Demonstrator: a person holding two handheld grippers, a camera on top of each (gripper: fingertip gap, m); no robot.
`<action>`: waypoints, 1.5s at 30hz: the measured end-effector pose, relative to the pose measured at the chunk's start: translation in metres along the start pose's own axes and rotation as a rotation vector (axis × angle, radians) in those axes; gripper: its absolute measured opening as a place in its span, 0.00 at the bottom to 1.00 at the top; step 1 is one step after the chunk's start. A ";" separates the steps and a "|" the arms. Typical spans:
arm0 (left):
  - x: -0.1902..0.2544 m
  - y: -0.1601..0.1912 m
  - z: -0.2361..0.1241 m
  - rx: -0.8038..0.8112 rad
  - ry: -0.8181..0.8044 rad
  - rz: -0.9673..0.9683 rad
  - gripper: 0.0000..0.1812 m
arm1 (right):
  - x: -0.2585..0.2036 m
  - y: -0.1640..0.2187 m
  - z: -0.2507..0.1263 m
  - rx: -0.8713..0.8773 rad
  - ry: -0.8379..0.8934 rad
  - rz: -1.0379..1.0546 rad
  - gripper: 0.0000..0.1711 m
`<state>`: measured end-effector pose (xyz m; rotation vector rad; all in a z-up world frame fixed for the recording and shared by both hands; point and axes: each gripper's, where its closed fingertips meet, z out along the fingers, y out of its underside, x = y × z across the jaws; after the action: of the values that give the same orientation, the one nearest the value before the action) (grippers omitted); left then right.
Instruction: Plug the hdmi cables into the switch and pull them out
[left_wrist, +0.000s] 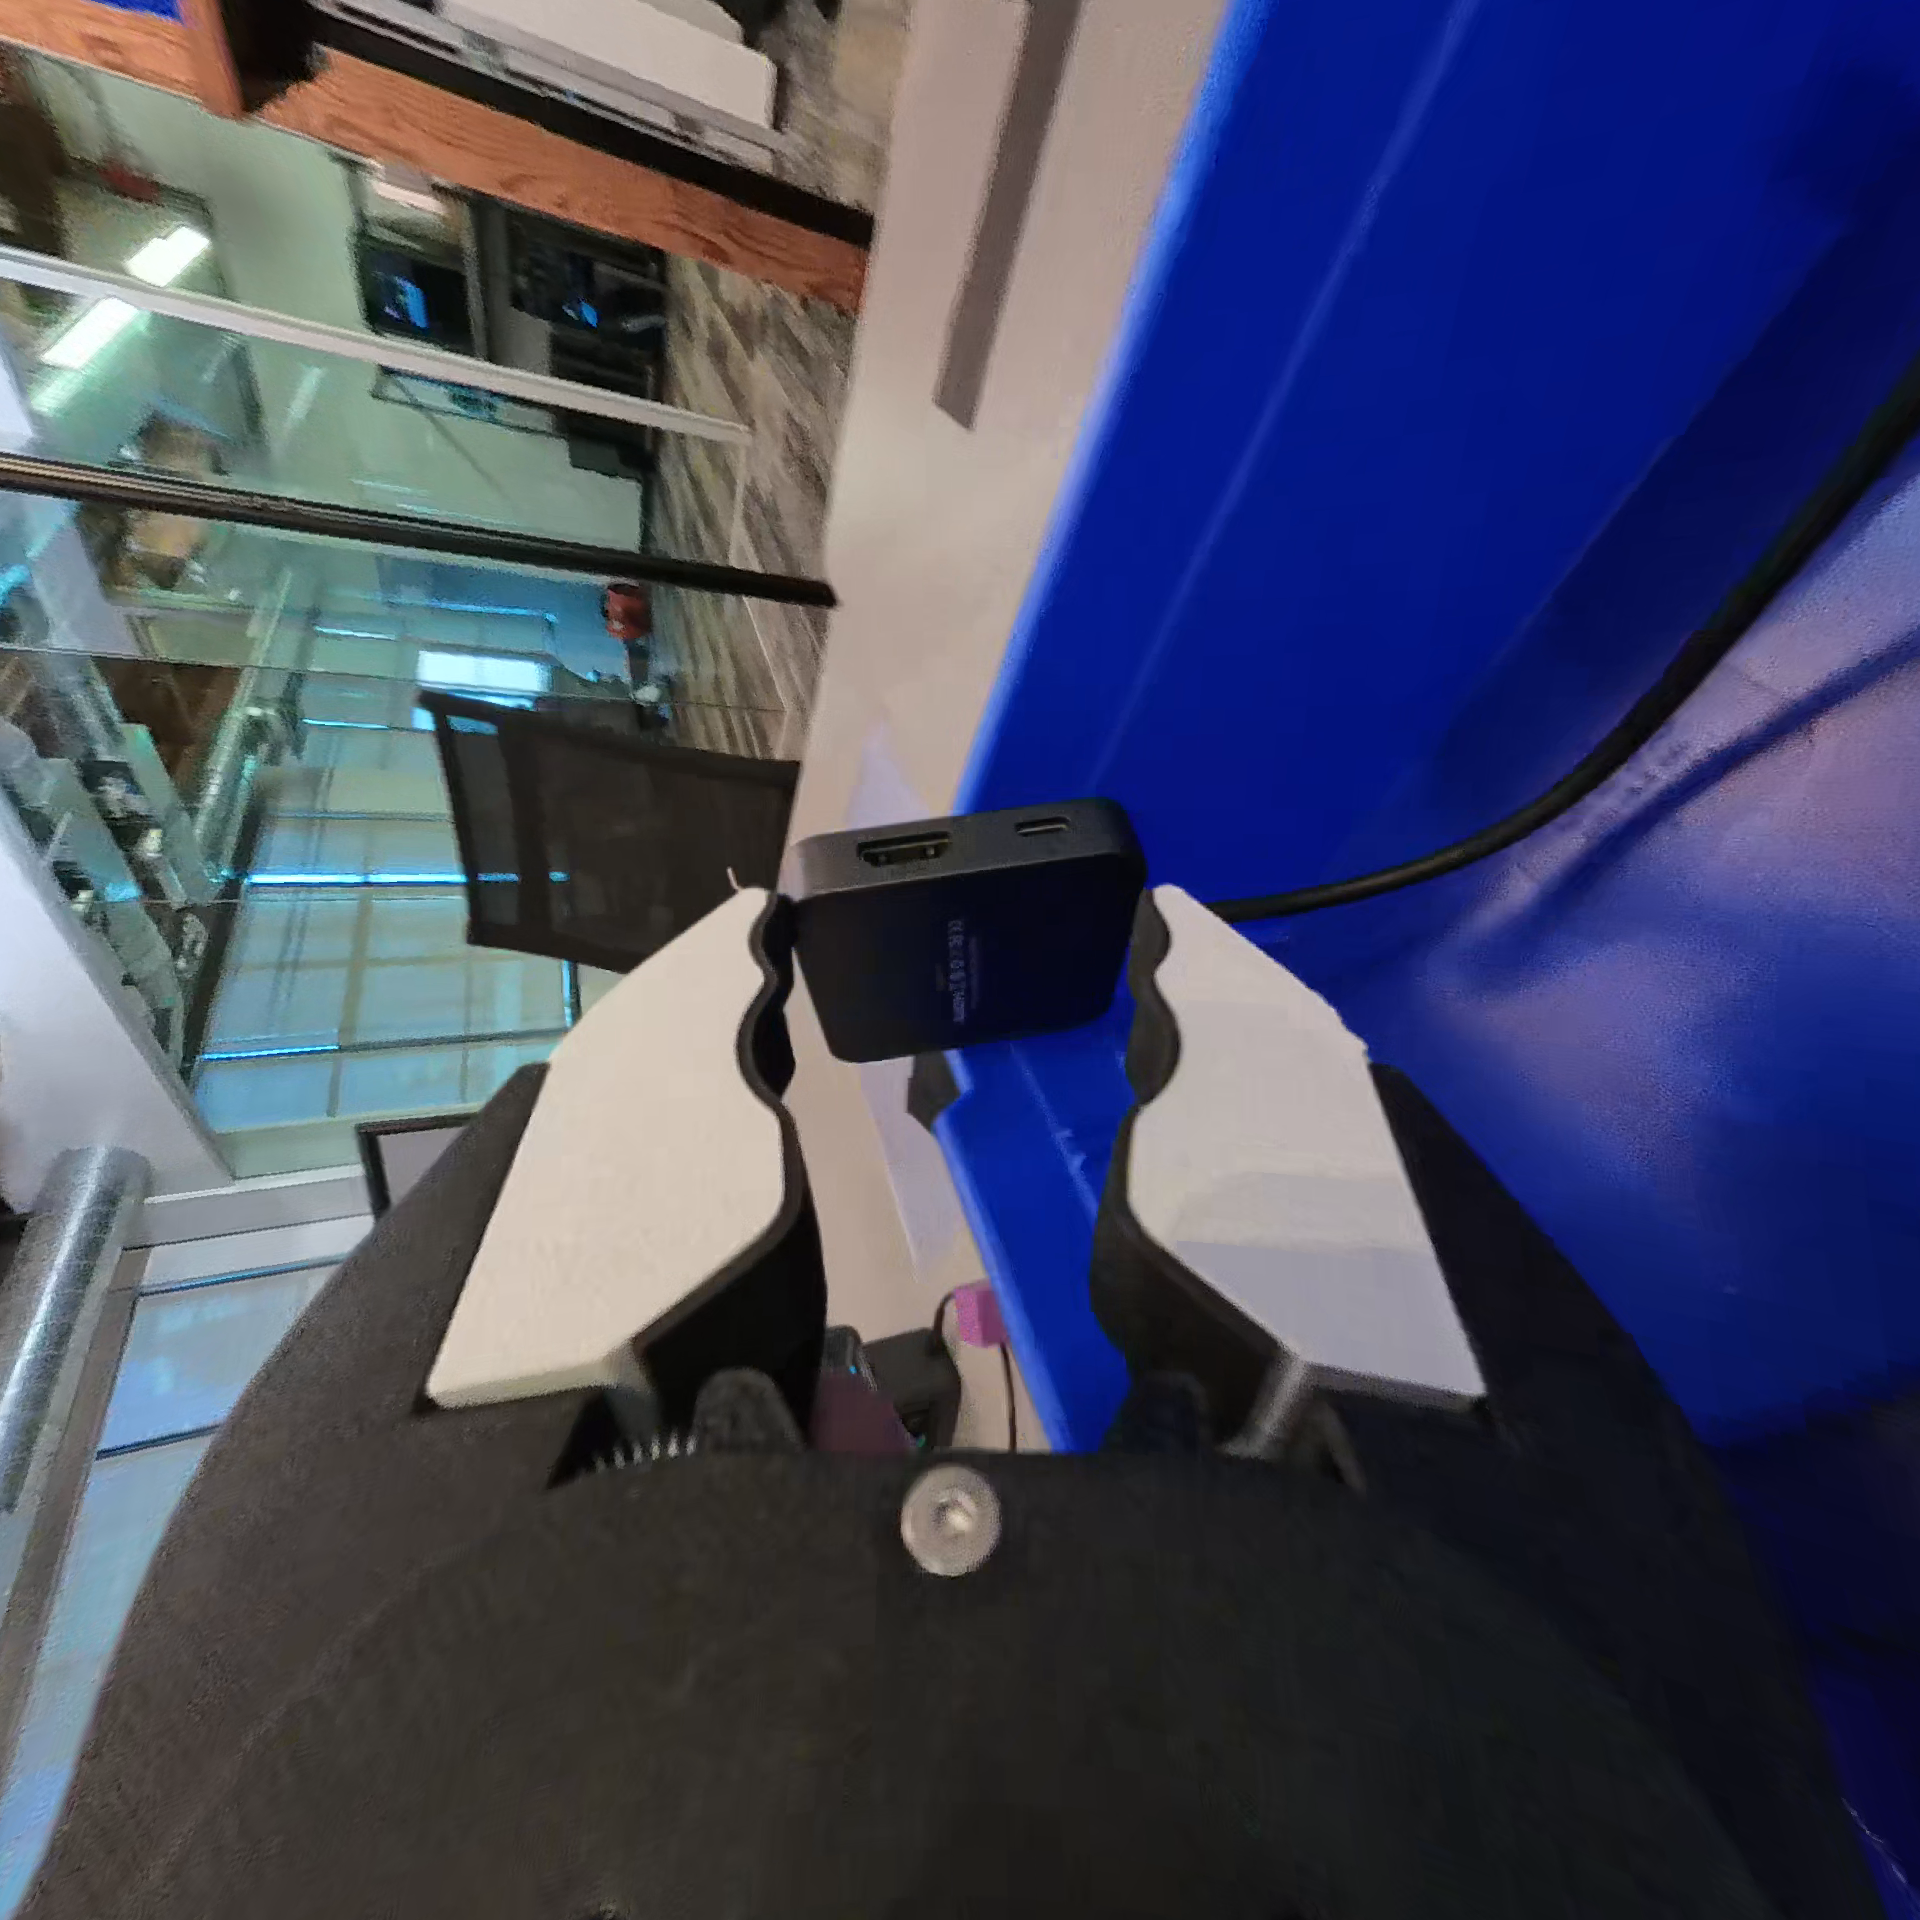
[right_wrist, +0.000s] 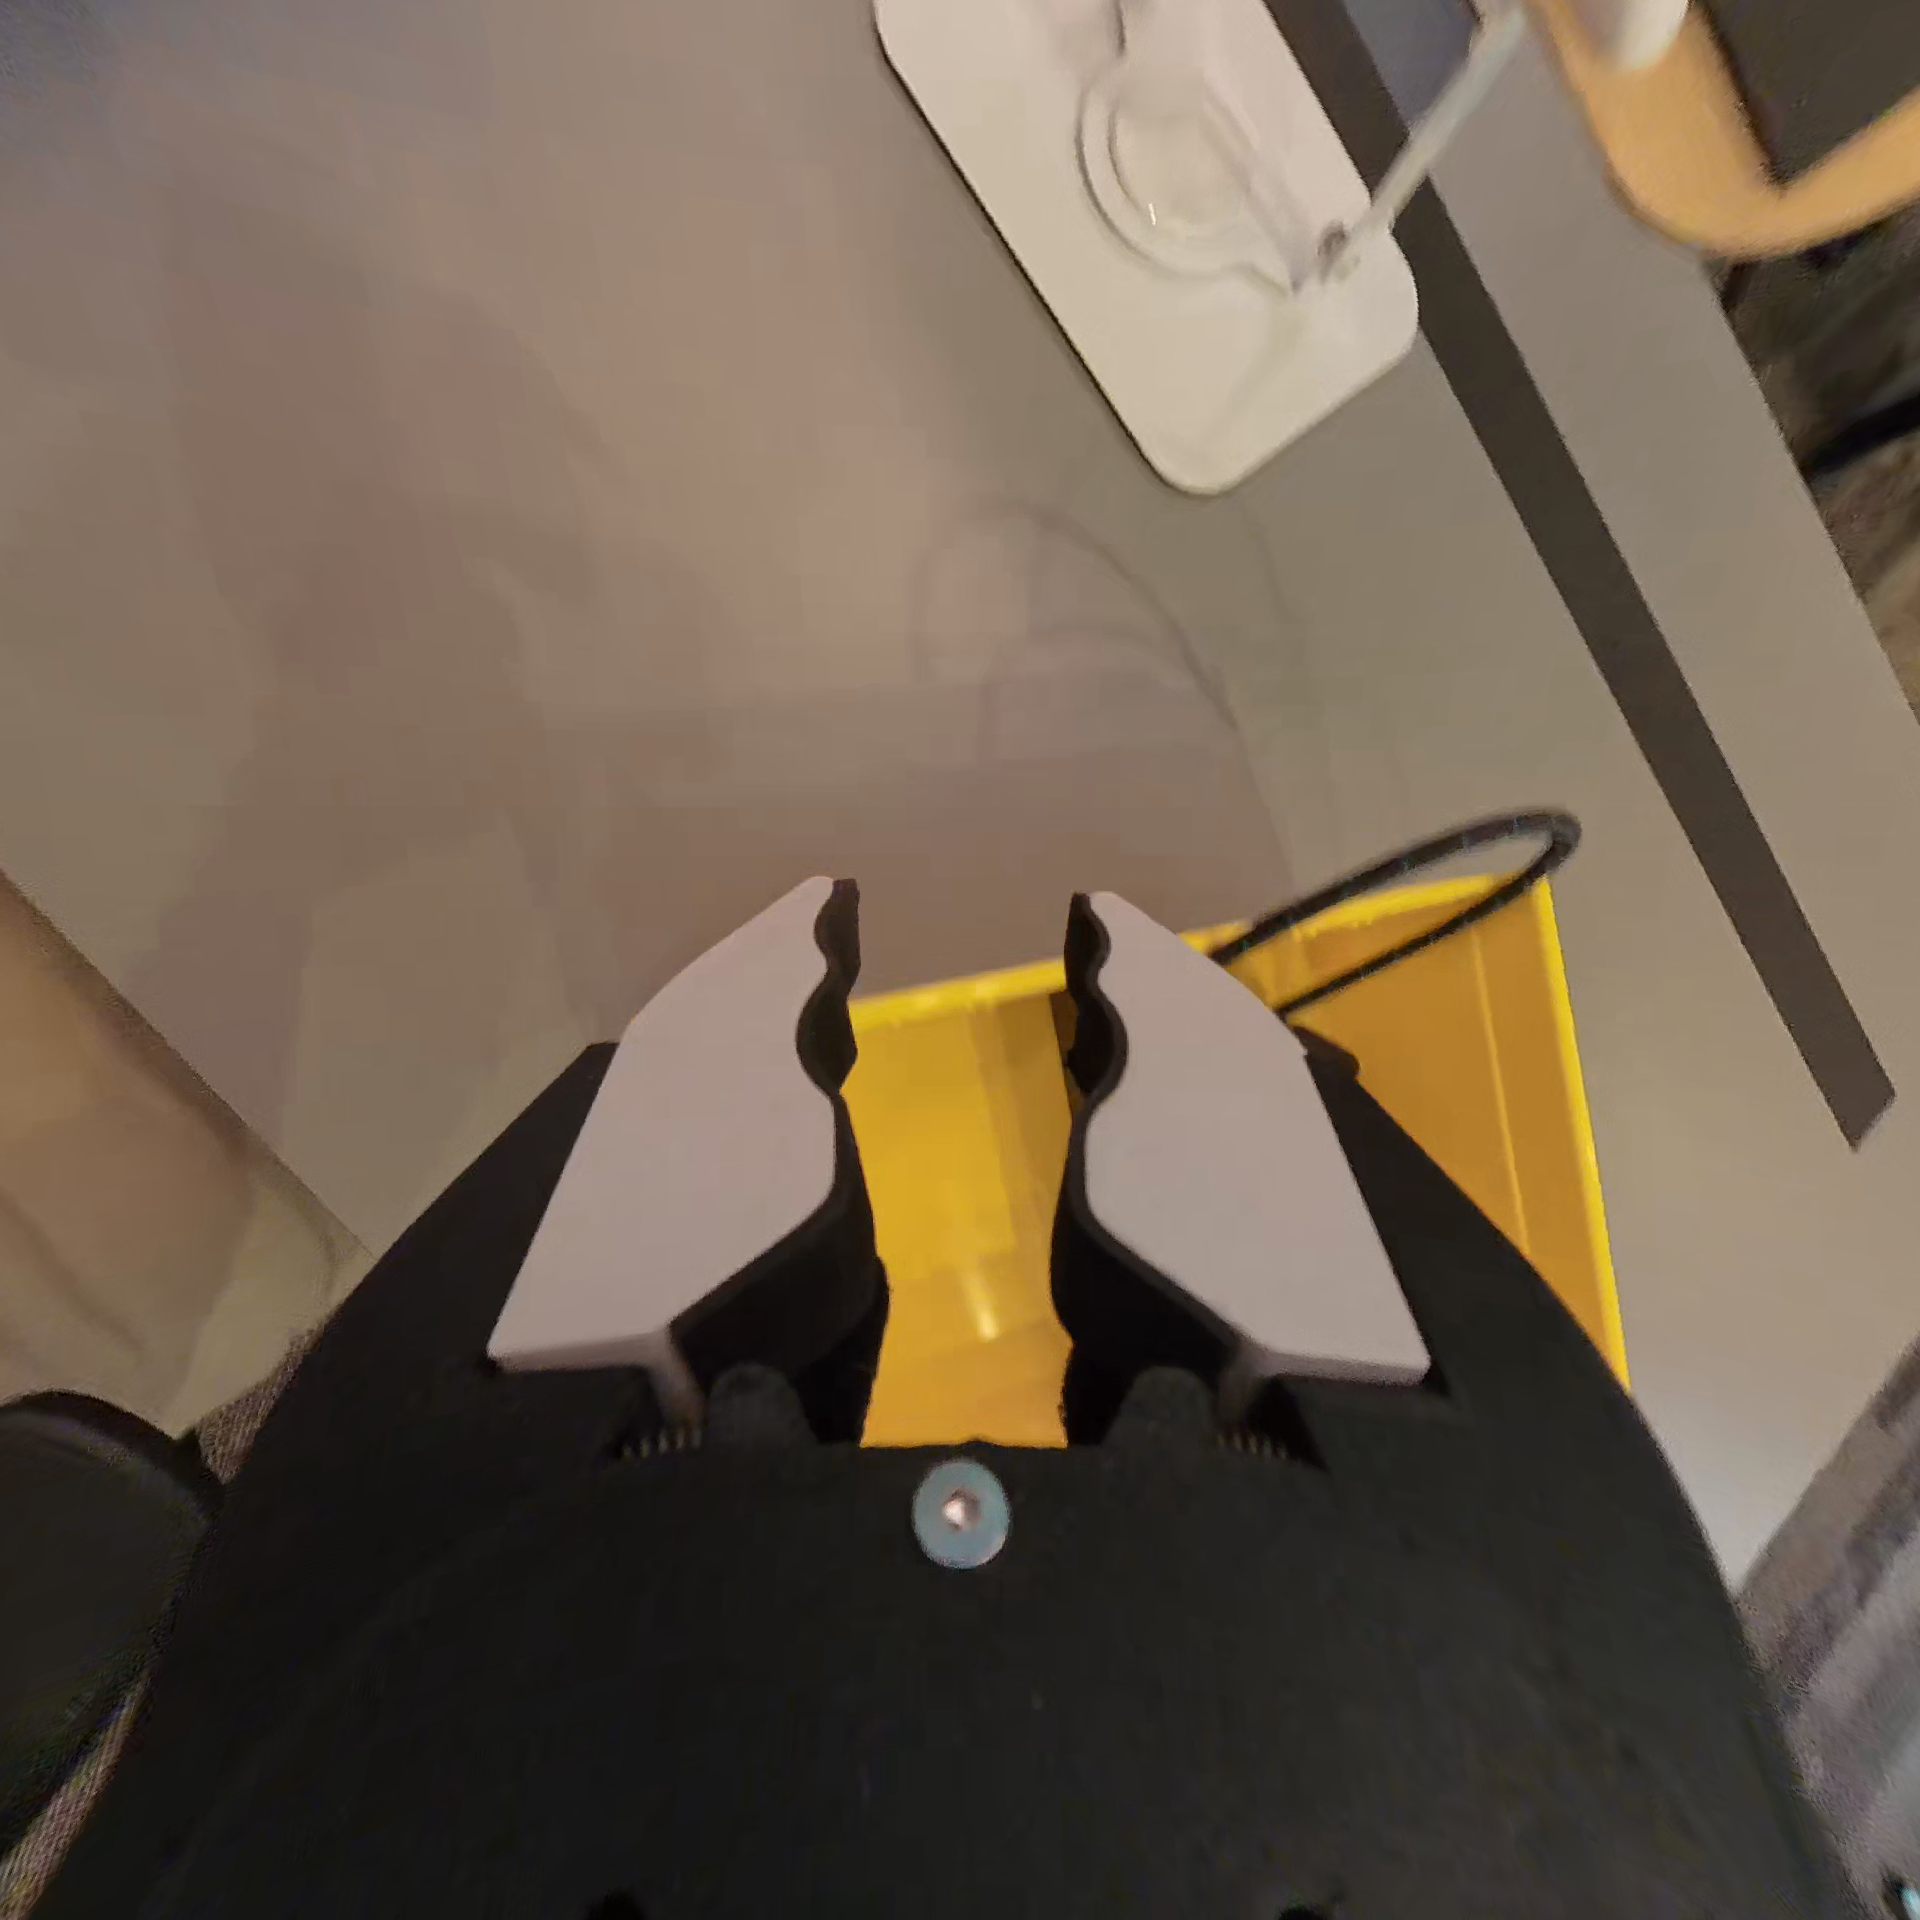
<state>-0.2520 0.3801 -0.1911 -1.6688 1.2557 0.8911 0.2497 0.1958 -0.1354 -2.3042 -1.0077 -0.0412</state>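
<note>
The left gripper (left_wrist: 961, 935) is rolled well onto its side, so the room beyond looks tipped. Its pale fingers (left_wrist: 644, 1122) clamp a small black switch (left_wrist: 961, 940) by its two side edges, held between the tips (dark wavy pads pressing in). The right gripper (right_wrist: 961, 904) points downward, its jaws parted by a narrow gap with nothing between them.
</note>
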 end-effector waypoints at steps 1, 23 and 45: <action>-0.009 -0.001 -0.006 0.024 -0.039 -0.014 0.34 | -0.007 -0.011 -0.001 0.039 -0.019 -0.005 0.22; -0.090 -0.183 -0.241 1.040 -0.027 -0.429 0.34 | -0.159 -0.242 -0.014 0.766 -0.518 -0.447 0.51; -0.019 -0.254 -0.306 1.406 0.656 -0.637 0.34 | -0.207 -0.211 -0.028 0.757 -0.638 -0.658 0.46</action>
<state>0.0045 0.1420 -0.0020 -0.9709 1.1159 -0.8797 -0.0332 0.1542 -0.0561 -1.2344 -1.6943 0.7171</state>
